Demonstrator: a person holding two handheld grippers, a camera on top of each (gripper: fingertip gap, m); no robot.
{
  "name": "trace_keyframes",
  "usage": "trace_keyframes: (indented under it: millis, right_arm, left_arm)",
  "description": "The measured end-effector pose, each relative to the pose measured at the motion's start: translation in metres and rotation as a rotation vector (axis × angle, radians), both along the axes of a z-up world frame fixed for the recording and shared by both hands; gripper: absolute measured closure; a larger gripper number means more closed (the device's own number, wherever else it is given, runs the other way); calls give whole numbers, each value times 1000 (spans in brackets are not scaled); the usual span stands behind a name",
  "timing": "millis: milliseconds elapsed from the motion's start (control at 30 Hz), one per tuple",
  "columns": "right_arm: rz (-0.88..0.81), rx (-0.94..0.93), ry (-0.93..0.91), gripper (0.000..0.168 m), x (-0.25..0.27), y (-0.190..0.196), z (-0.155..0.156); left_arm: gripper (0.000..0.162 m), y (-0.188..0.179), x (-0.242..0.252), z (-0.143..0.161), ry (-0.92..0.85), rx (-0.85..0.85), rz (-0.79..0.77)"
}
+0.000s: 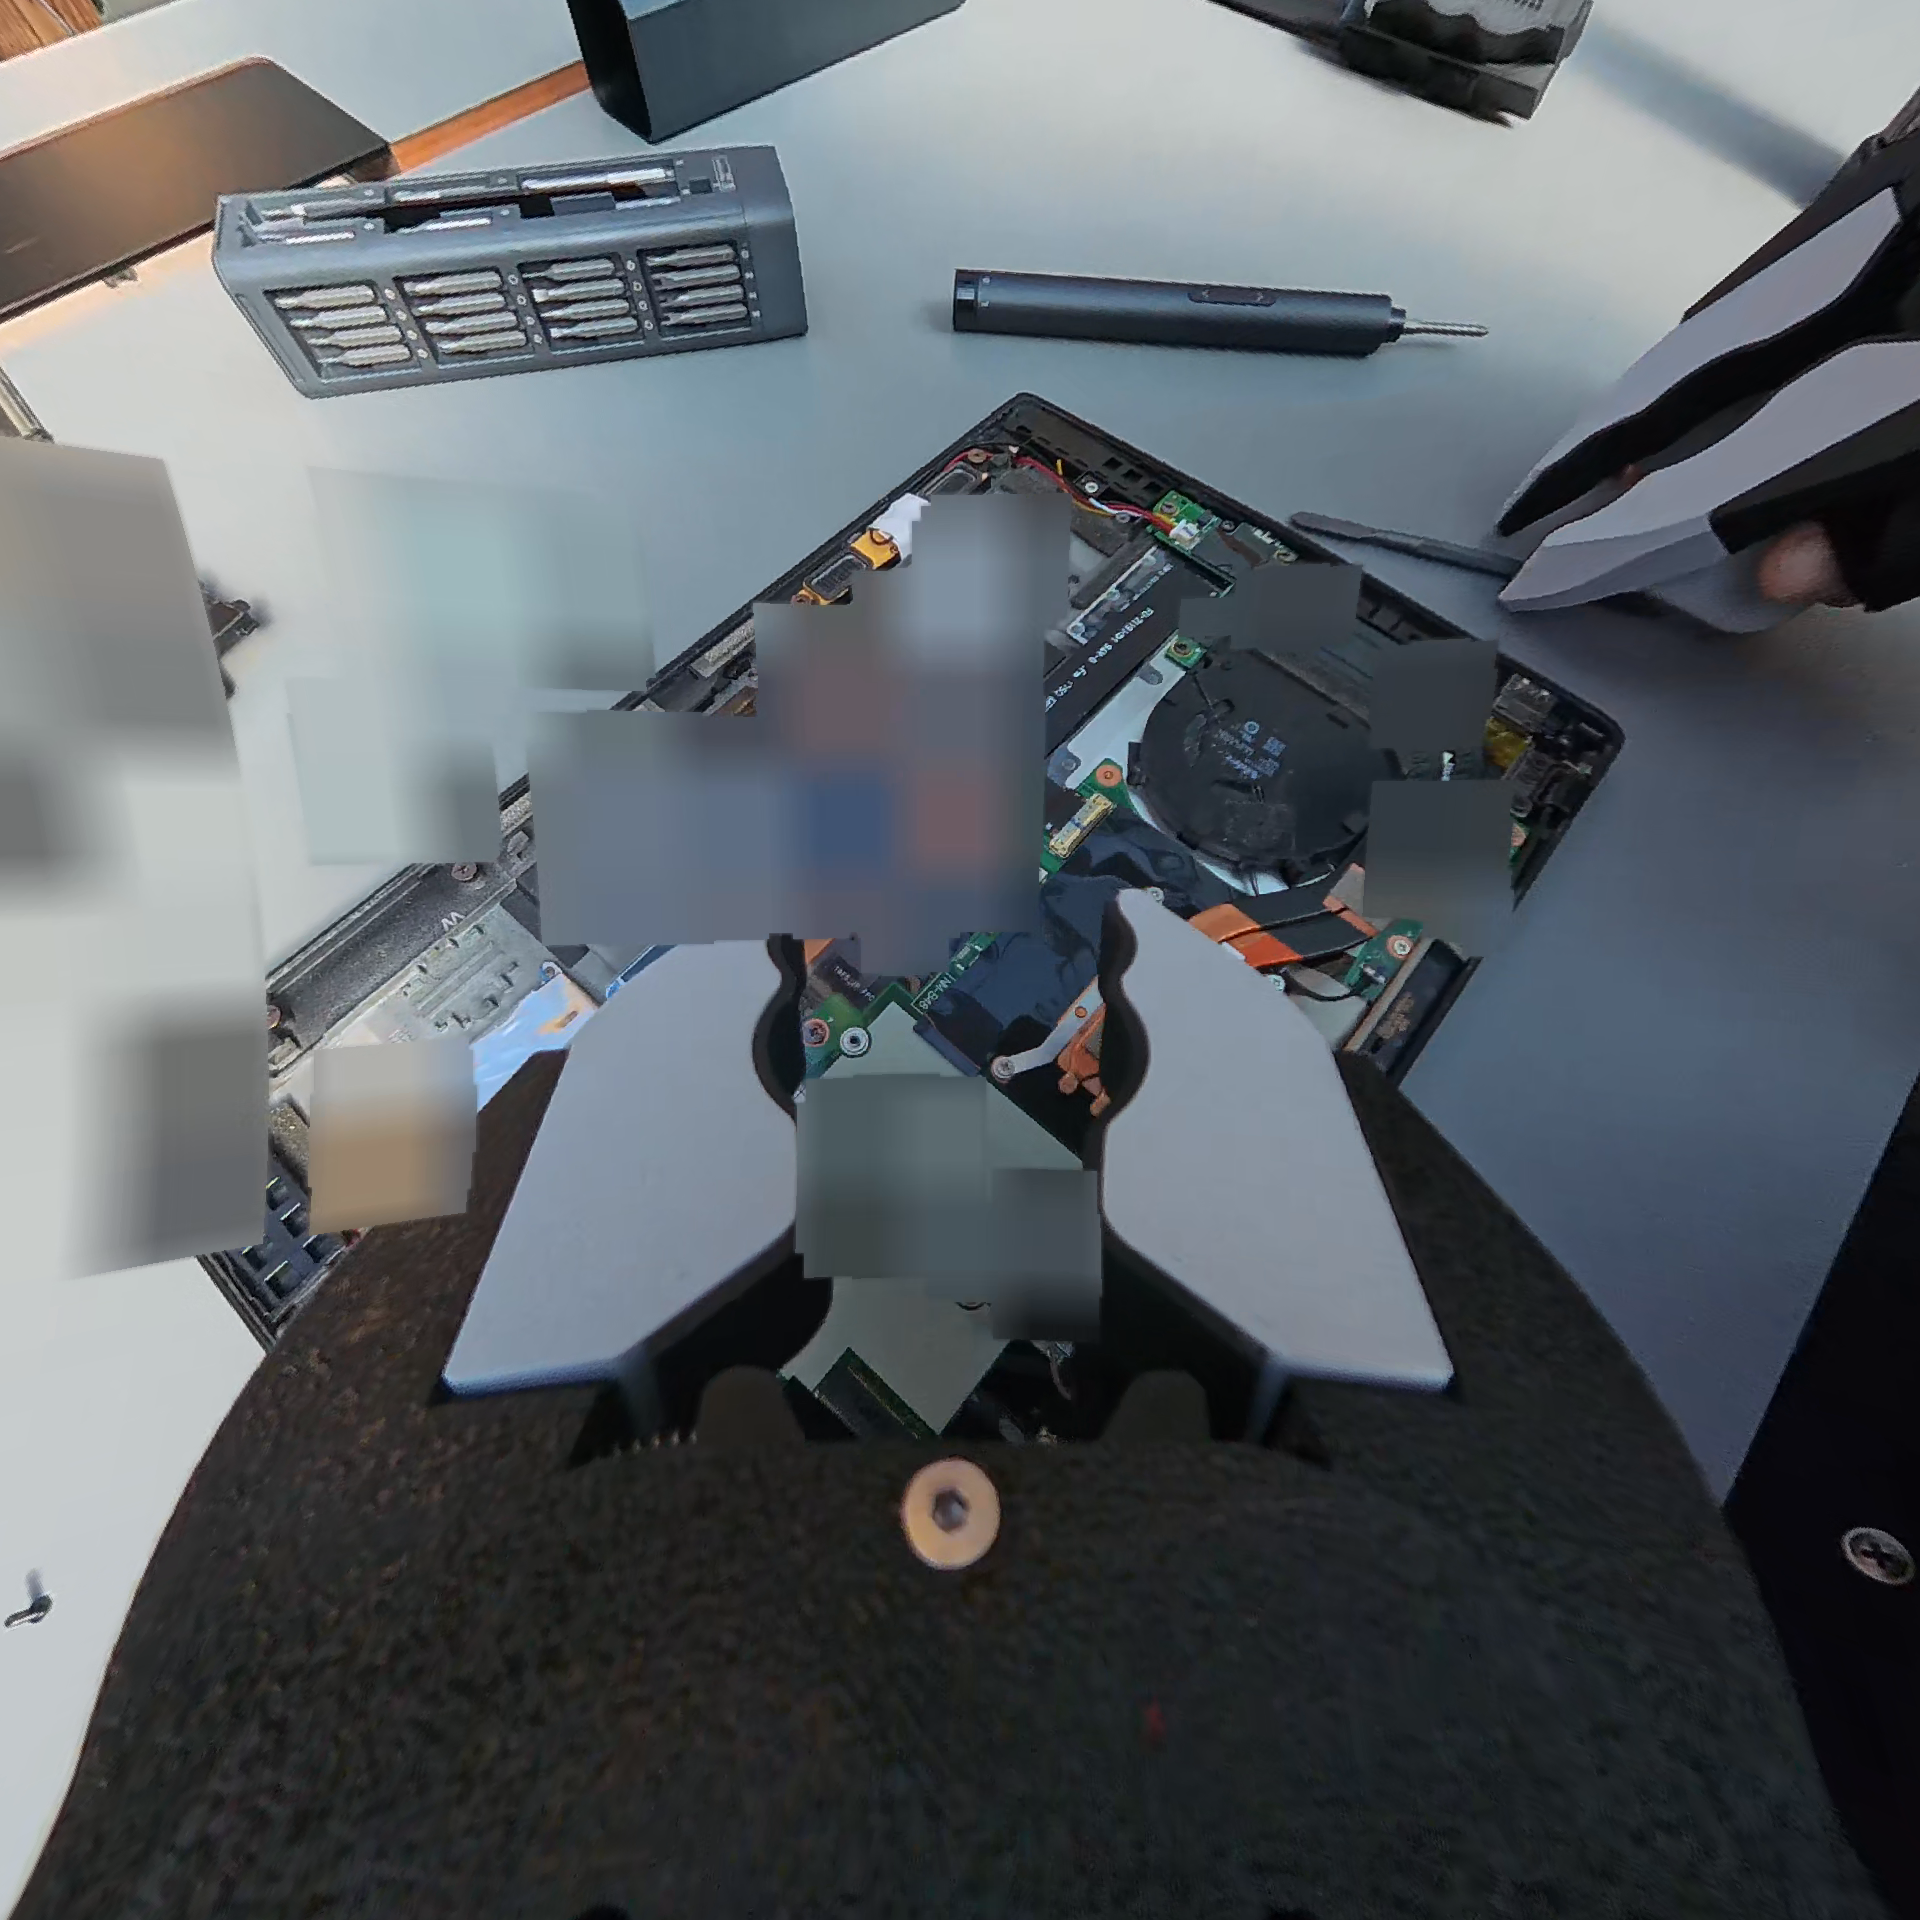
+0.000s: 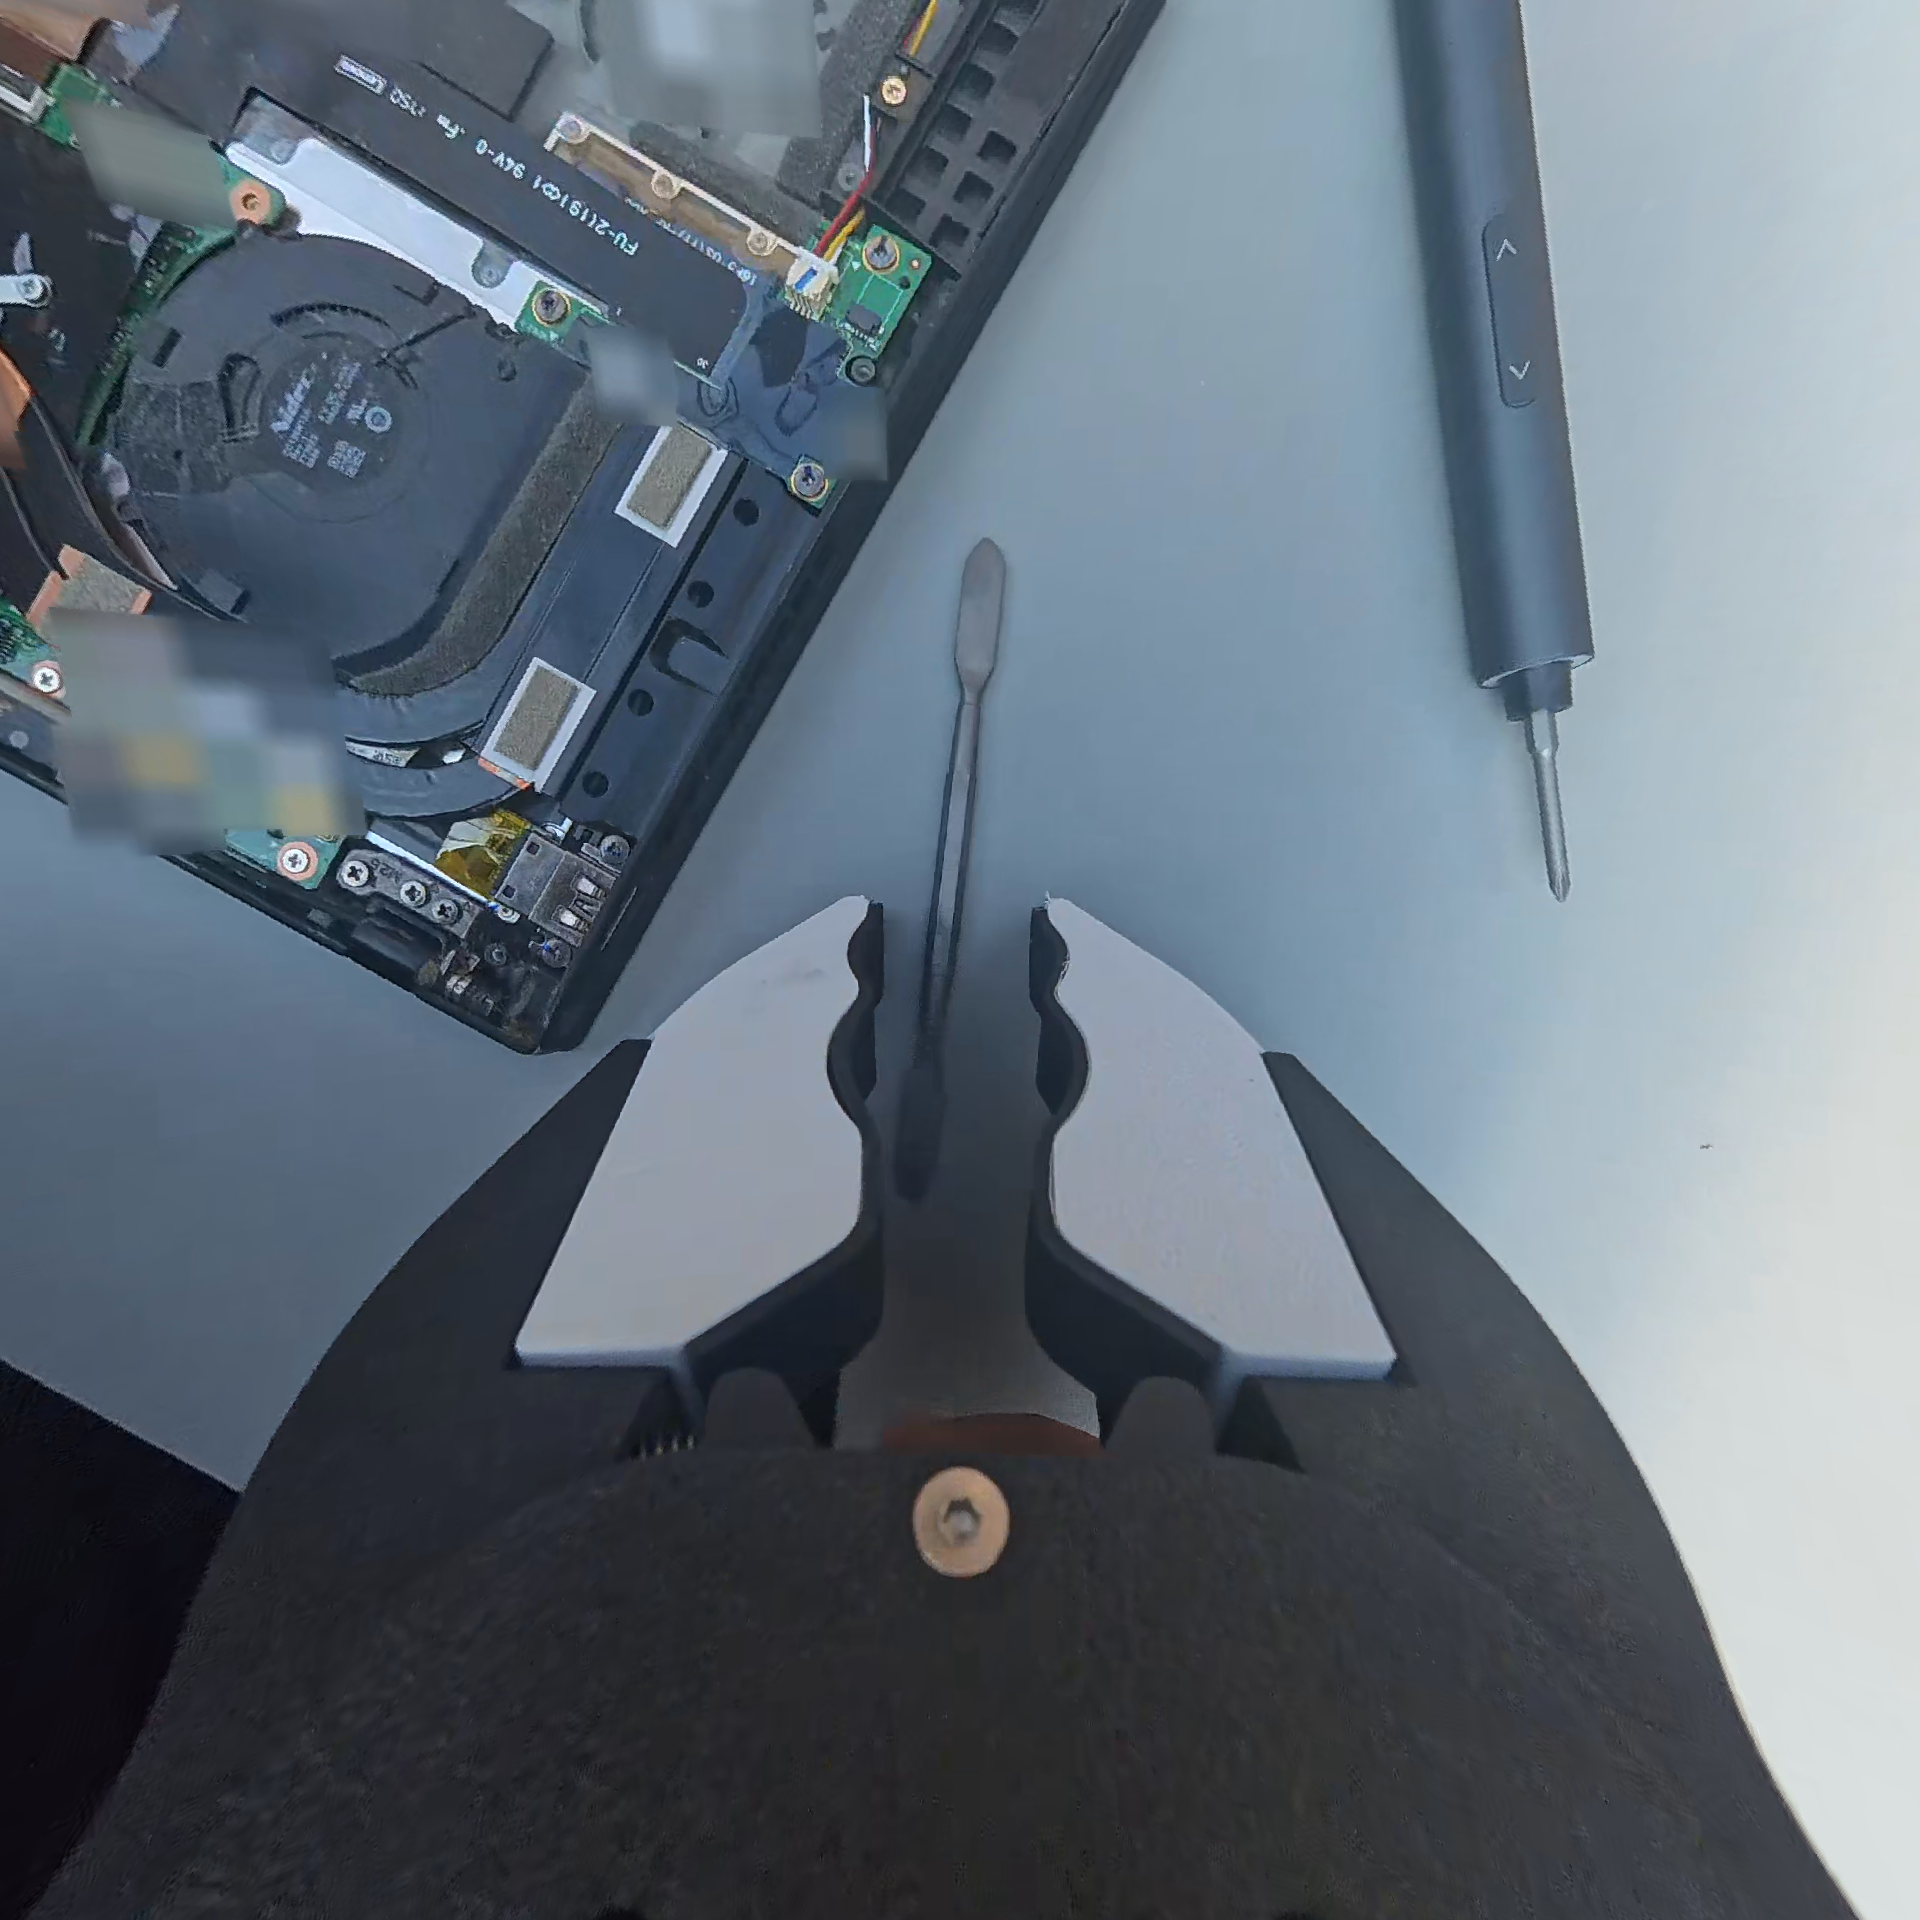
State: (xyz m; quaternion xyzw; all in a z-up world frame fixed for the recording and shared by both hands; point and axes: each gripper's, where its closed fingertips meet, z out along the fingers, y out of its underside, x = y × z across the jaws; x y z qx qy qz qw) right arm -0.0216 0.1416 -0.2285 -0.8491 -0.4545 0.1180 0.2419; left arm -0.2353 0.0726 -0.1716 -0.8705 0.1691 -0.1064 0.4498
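An opened black laptop (image 1: 1382,613) lies on the pale table with its board and round fan (image 1: 1247,769) bare. My left gripper (image 1: 951,930) is open and empty, hovering over the board near the fan's copper heat pipe. My right gripper (image 2: 956,902) is open low over the table beside the laptop's corner (image 2: 665,665). Its jaws straddle a thin metal spudger (image 2: 971,665) that lies flat, handle end between the fingers, not clamped. The right gripper (image 1: 1507,566) and the spudger (image 1: 1403,540) also show at the right of the left wrist view.
A dark electric screwdriver (image 2: 1507,364) lies right of the spudger and shows beyond the laptop (image 1: 1174,312). A grey bit case (image 1: 509,270) lies at the back left, with a dark box (image 1: 727,52) behind it. A loose screw (image 1: 31,1610) lies at the left. My right fingertips sit around 25 cm from my left ones. The left gripper is farther from the dark electric screwdriver (image 2: 1507,364), some 25 cm, than the right, some 11 cm. My left wrist view (image 1: 1252,304) looks at it from another angle.
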Motion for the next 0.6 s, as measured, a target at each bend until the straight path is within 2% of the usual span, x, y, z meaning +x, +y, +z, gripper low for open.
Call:
trace_keyframes:
  millis: [33,100,300,433,600]
  right_arm:
    - [1,-4,-8,144,-1,0,0]
    - [21,8,-29,163,-3,1,0]
    - [85,34,-21,164,-1,-1,2]
    - [87,59,158,164,-2,-6,34]
    - [182,146,340,164,-28,-31,77]
  left_arm:
    - [110,0,1,1,1,5,-5]
    - [111,-2,5,2,-3,9,-19]
    - [113,-3,18,4,-33,14,-45]
    - [123,-2,47,11,-108,-7,-110]
    - [120,4,100,26,-307,-73,-182]
